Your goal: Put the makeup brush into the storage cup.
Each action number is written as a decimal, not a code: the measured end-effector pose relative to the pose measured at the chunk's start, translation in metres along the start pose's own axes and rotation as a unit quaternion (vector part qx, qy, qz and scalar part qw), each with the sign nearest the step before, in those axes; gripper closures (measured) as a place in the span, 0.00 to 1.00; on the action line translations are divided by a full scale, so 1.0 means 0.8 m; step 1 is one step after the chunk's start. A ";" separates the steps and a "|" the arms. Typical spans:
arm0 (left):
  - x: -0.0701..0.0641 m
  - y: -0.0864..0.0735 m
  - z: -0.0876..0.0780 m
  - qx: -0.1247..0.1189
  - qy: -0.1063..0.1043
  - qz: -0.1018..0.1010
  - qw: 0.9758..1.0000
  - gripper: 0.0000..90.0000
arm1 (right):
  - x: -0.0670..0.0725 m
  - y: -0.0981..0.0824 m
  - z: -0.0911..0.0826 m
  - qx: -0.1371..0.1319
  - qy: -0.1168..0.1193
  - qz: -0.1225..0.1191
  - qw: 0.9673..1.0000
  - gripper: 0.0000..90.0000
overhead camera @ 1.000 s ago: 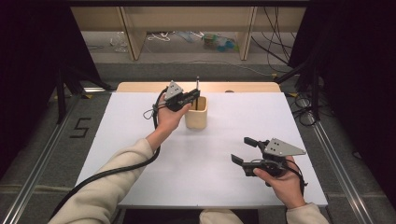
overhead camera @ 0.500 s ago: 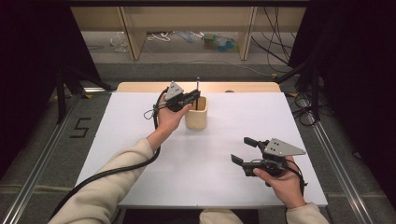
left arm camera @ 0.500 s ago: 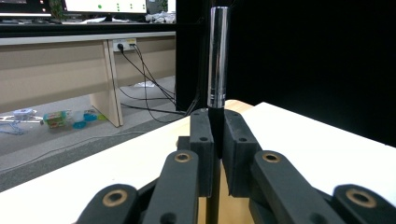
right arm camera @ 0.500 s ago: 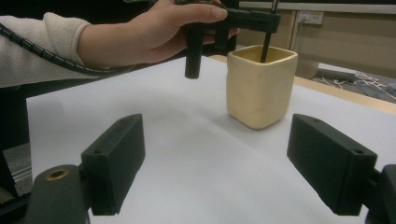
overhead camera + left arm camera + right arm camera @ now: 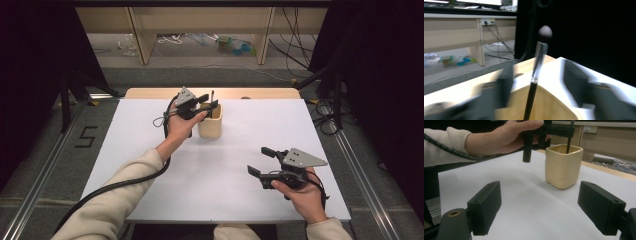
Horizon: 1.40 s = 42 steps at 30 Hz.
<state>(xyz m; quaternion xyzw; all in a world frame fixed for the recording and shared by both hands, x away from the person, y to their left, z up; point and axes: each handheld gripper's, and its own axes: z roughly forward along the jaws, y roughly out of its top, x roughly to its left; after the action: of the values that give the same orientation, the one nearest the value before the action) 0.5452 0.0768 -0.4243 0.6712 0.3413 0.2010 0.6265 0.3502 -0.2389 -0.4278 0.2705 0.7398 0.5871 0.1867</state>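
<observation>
High view: left hand-held gripper jaws have just been opening, letting the brush stand in the cup; right hand-held gripper waits wide open, empty.

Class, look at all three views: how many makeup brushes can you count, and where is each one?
1. The brush stands in the cup on the table's far side, between the left gripper's open jaws, which have just been opening. More could be hidden inside the cup.

Your left gripper: raised, jaws just opened. Your right gripper: held low, jaws wide apart.
</observation>
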 end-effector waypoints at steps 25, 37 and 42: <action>-0.008 0.008 -0.054 0.005 -0.016 0.046 0.999 0.15 | 0.000 0.000 0.000 0.000 0.000 0.000 1.000 0.22; -0.010 0.016 -0.094 -0.012 -0.023 0.049 0.998 0.16 | 0.000 0.001 0.000 0.001 -0.002 0.000 1.000 0.22; -0.017 0.014 -0.105 -0.011 -0.030 0.055 0.998 0.16 | 0.002 0.001 -0.002 0.017 0.001 0.008 1.000 0.22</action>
<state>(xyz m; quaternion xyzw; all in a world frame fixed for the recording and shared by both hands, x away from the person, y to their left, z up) 0.4794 0.1265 -0.4000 0.6881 0.2827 0.2182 0.6316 0.3482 -0.2386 -0.4263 0.2791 0.7478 0.5760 0.1766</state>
